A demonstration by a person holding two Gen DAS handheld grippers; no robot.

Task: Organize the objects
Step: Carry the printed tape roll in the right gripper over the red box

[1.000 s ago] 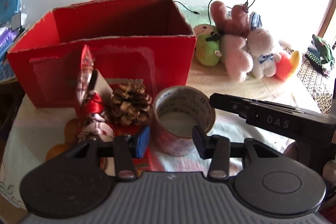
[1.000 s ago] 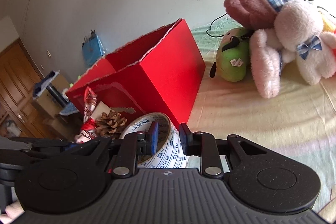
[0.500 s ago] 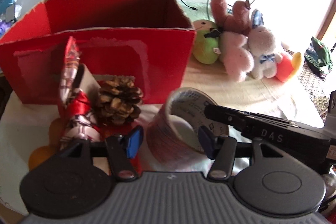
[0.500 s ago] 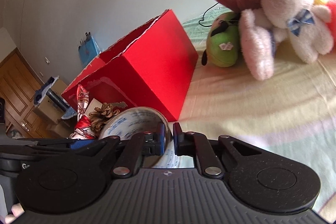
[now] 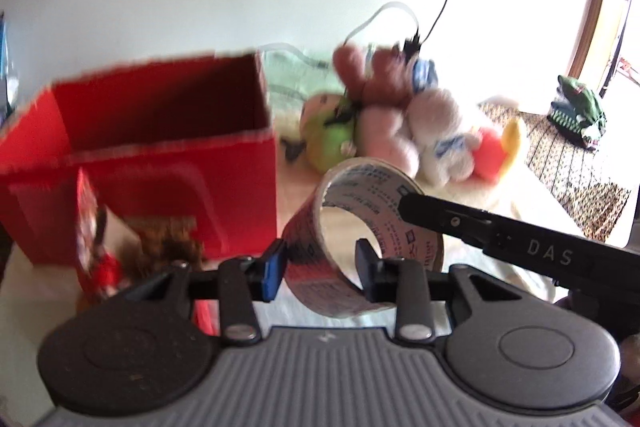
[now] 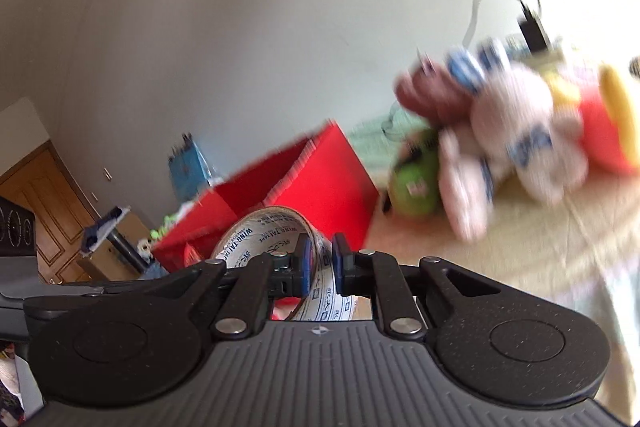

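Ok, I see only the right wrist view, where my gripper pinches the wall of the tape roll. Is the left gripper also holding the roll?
Observer: No. The left gripper is open, and the tape roll shows between its fingers. I cannot tell if they touch it.
Operator: And what lies in front of the red box?
Observer: A brown pine cone, blurred, close against the front wall of the red box.

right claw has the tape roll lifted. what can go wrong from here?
1. The right claw pinches only the thin wall of the tape roll, so the roll may swing or slip.
2. The left claw is open around the roll's lower edge and may snag it.
3. The roll could clip the red box rim going in.
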